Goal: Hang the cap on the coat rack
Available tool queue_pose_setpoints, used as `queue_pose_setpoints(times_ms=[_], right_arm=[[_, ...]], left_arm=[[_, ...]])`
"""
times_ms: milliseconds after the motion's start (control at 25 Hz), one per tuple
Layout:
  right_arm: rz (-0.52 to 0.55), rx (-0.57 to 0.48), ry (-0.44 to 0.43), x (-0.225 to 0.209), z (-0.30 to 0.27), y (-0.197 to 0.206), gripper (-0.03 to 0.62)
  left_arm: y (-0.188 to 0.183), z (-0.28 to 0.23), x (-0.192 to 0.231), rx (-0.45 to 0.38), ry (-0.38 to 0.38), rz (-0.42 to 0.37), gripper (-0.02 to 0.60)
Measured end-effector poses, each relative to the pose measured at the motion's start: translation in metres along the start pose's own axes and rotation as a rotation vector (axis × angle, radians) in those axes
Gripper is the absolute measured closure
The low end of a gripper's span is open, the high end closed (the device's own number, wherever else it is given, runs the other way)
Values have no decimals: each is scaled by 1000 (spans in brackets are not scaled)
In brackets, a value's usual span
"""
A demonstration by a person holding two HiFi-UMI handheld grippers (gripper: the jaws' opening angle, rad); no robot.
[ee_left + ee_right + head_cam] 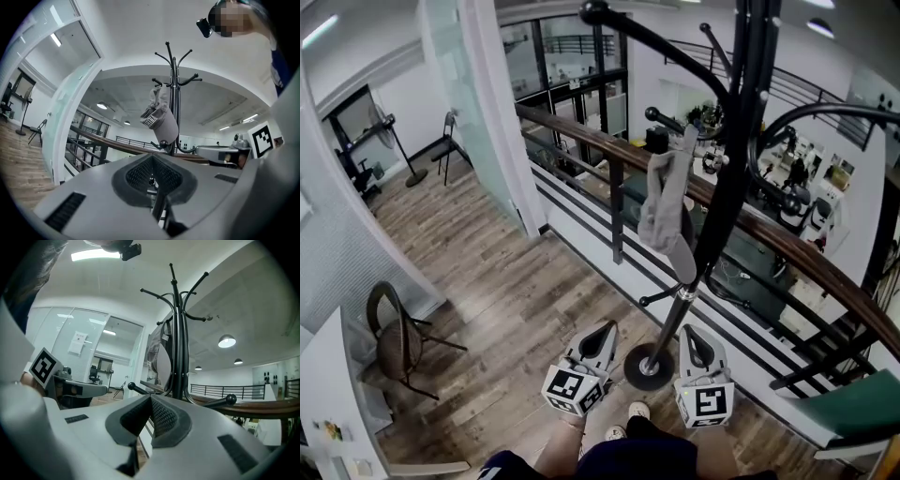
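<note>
The grey cap [667,211] hangs from a hook of the black coat rack [727,178], and neither gripper touches it. The rack's round base [649,367] stands on the wooden floor between my two grippers. My left gripper [602,330] is low and left of the base, shut and holding nothing. My right gripper [694,336] is right of the base, also shut and holding nothing. In the left gripper view the cap [161,117] hangs above and beyond the shut left gripper [152,161]. In the right gripper view the cap [157,359] shows partly behind the rack's pole [180,357], beyond the shut right gripper [151,401].
A wooden handrail on black railing [609,159] runs just behind the rack, with a drop to a lower floor beyond. A chair [394,342] stands at the left by the wall. A glass partition [473,103] rises at the back. The person's feet [628,420] are below the grippers.
</note>
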State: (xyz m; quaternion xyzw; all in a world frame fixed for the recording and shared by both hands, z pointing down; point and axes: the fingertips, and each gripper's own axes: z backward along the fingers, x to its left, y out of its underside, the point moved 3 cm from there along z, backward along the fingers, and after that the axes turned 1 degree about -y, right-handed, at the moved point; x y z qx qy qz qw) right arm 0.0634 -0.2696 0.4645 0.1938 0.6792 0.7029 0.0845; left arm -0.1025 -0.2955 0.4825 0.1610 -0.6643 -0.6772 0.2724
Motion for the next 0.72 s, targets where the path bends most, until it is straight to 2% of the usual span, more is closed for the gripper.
queue_pose_setpoints(times_ms=[480,720], right_arm=[[16,-2,15,-6,5,4,588],[44,37,-2,-1,4,0,588]], left_arm=[[2,-1,-6,4,-2,-10,580],[-4,-2,-7,3,2,-32,580]])
